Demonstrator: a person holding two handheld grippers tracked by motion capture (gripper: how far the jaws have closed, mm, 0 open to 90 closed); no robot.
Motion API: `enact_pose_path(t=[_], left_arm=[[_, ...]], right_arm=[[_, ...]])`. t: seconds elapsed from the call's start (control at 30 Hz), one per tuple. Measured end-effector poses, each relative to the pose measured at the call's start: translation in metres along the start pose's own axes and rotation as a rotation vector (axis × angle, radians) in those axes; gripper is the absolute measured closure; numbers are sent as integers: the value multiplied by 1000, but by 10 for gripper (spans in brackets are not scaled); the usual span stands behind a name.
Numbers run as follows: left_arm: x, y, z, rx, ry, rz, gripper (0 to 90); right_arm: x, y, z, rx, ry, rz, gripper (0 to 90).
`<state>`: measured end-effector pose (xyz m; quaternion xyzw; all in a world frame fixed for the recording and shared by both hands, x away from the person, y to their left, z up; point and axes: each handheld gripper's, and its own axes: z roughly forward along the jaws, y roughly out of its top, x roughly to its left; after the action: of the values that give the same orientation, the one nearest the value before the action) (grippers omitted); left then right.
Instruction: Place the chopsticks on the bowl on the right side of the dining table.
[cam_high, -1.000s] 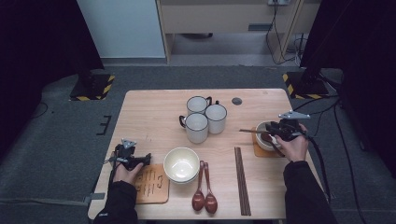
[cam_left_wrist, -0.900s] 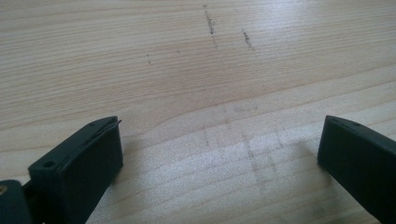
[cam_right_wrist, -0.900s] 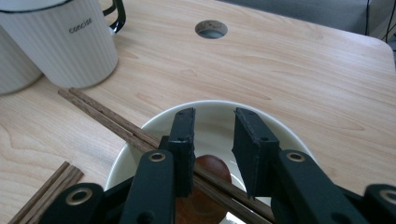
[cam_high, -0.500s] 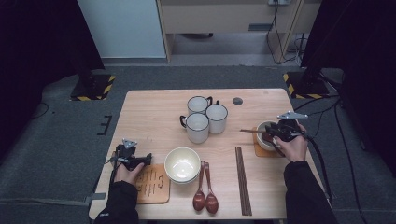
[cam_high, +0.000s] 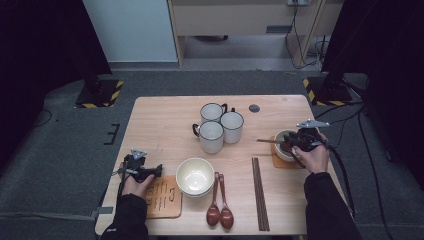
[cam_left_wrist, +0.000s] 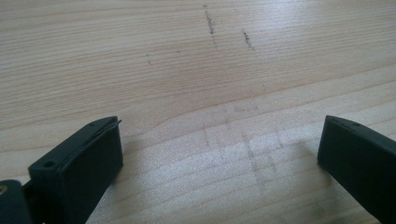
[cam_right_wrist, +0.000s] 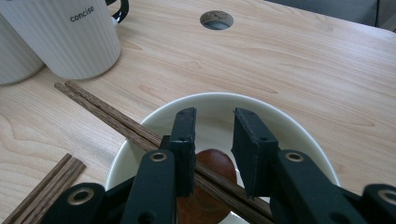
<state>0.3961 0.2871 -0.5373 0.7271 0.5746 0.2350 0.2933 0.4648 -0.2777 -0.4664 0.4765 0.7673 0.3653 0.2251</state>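
The right gripper hangs over a white bowl, its jaws a narrow gap apart. A pair of dark wooden chopsticks passes under the left jaw and slants across the gap, low down near the jaws' roots. Whether the pads pinch the chopsticks cannot be told. The sticks rest on the bowl's rim, their tips on the table near a white ribbed mug marked "concise". Beneath them, inside the bowl, lies a reddish-brown wooden spoon. In the high view this bowl sits on a brown coaster at the table's right edge, with more chopsticks flat on the table nearby.

The left gripper has its jaws spread wide with nothing but bare tabletop between them.
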Motion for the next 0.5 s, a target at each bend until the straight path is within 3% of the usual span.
enact_pose_path(t=[0.5], left_arm=[[0,0,0,1,0,1,0]], right_arm=[[0,0,-2,16,22,-12,708]])
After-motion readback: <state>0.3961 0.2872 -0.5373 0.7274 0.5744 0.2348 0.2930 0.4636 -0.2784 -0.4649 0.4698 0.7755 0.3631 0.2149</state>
